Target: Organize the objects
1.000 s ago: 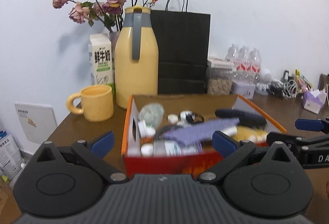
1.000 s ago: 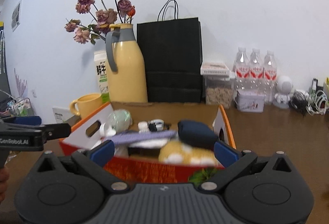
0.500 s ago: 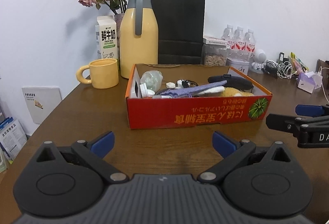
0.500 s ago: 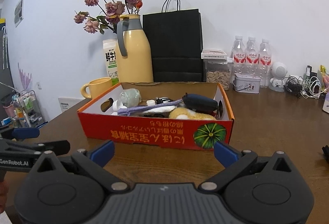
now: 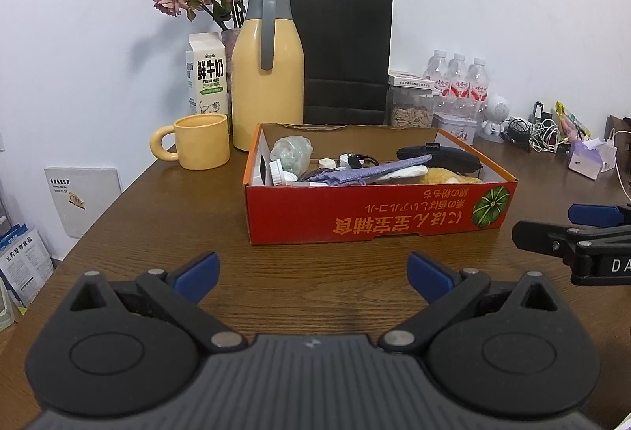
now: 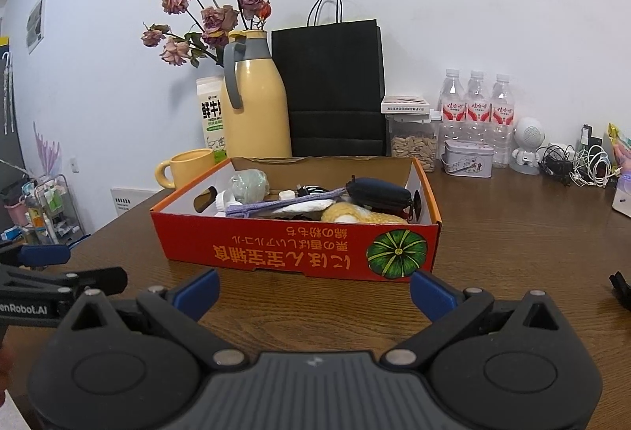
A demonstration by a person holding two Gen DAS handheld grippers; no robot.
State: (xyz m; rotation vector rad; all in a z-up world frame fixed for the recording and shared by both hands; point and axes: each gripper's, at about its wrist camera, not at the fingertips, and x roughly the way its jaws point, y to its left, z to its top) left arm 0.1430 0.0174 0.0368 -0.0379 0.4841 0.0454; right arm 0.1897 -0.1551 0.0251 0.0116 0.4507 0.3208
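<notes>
both jaws gape before the red box (image 5: pixel 378 211).

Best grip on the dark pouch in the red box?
Take the dark pouch across its narrow width near the middle, coming from above. It lies lengthwise on top of the clutter by the red box's right wall, so side access looks blocked.

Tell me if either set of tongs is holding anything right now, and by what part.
Nothing is held. The left tongs and right tongs are both open above the table, short of the red box.
</notes>
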